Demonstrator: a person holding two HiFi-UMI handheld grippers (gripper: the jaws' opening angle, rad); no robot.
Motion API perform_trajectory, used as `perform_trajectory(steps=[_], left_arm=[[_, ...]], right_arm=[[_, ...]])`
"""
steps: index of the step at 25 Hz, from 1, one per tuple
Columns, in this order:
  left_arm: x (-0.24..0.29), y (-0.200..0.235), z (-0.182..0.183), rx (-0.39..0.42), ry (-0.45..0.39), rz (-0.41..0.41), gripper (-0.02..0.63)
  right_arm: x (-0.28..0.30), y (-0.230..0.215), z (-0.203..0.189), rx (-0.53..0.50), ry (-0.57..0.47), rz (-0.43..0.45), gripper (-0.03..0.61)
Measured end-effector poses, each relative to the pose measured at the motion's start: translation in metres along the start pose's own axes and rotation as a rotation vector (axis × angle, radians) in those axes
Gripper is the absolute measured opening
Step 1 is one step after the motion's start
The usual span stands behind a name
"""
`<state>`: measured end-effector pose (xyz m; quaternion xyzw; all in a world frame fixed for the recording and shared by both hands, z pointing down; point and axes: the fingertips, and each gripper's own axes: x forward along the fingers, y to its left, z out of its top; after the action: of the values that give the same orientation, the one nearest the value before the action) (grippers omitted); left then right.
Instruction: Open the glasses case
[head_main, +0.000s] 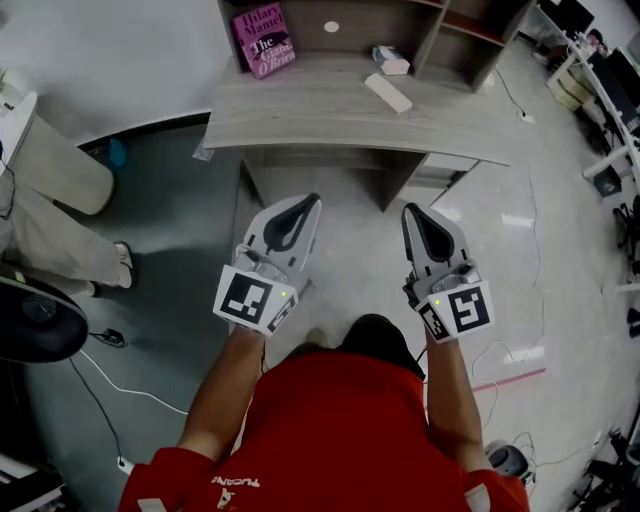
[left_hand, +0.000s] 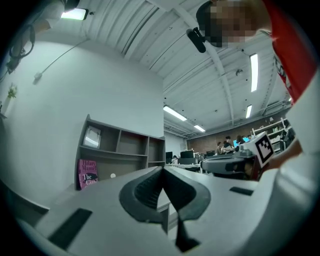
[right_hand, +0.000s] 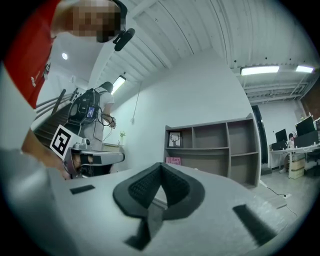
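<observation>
A cream oblong case, probably the glasses case (head_main: 388, 92), lies on the grey desk (head_main: 300, 125) ahead of me, toward its right half. My left gripper (head_main: 312, 200) and right gripper (head_main: 410, 210) hang side by side in the air short of the desk's front edge, pointing toward it. Both are shut with nothing between the jaws; the dark pads meet at the tips in the left gripper view (left_hand: 162, 169) and in the right gripper view (right_hand: 160, 165). Neither gripper touches the case, which does not show in the gripper views.
A pink book (head_main: 264, 40) leans in the shelf unit (head_main: 440, 30) at the desk's back, and a small packet (head_main: 391, 60) lies behind the case. A person's legs (head_main: 60, 200) stand at the left by a black round object (head_main: 35, 320). Cables (head_main: 110, 380) cross the floor.
</observation>
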<state>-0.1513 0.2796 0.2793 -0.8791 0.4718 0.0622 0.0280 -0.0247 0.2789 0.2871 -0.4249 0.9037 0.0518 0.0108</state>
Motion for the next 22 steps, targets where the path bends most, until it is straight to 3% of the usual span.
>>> perform_trajectory(steps=[12,22], left_arm=[[0.055,0.061,-0.027,0.016,0.025,0.004,0.009],[0.189,0.106,-0.069,0.054,0.121,-0.005,0.009]], right_arm=[[0.063,-0.048,-0.027,-0.025,0.022,-0.03,0.005],[0.146,-0.164,-0.061,-0.039,0.042,-0.017,0.005]])
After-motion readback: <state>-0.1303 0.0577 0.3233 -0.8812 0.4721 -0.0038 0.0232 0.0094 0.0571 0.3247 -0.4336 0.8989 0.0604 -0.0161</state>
